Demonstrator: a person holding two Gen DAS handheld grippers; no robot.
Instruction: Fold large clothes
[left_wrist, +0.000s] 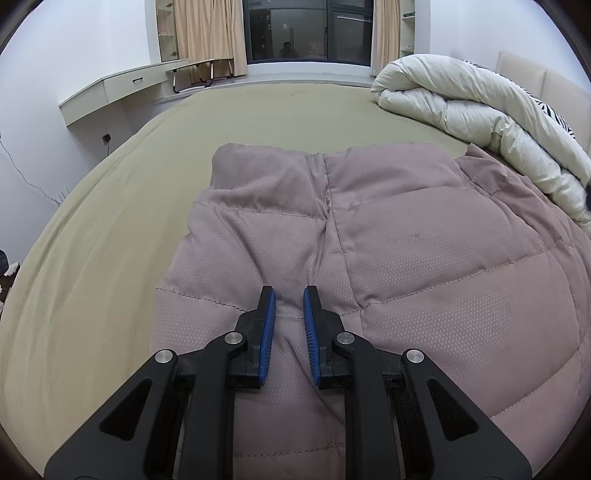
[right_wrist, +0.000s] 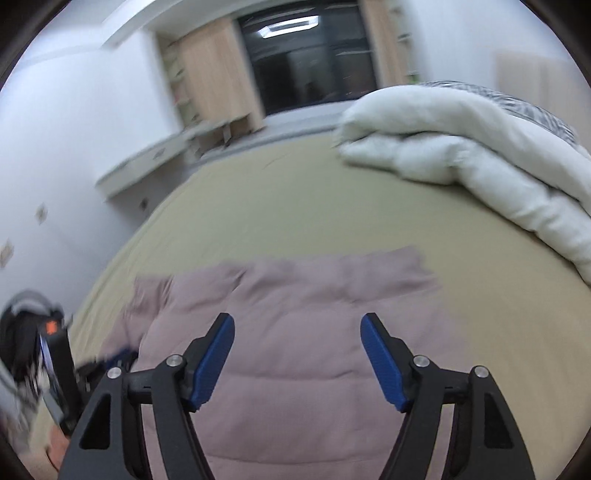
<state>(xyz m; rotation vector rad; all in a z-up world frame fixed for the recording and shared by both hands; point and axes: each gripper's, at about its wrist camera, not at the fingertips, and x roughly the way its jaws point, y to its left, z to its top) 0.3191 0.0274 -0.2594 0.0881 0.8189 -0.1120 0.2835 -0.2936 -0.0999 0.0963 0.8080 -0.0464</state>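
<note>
Both grippers: black linkage arms, silver pivot screws, jaws faced with ribbed blue pads (left_wrist: 266, 325)

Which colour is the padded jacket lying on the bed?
Dusty mauve-pink jacket, clearest in the left wrist view.

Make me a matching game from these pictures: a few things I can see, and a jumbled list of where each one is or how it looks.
Things:
1. mauve quilted puffer coat
2. rolled cream duvet
3. left gripper
4. right gripper

Descriptions:
A. jaws wide apart, nothing between them
B. bundled at the bed's far right
C. jaws pinching a ridge of fabric
D. spread flat on the olive sheet

Pairs: 1-D, 2-B, 3-C, 4-A
</note>
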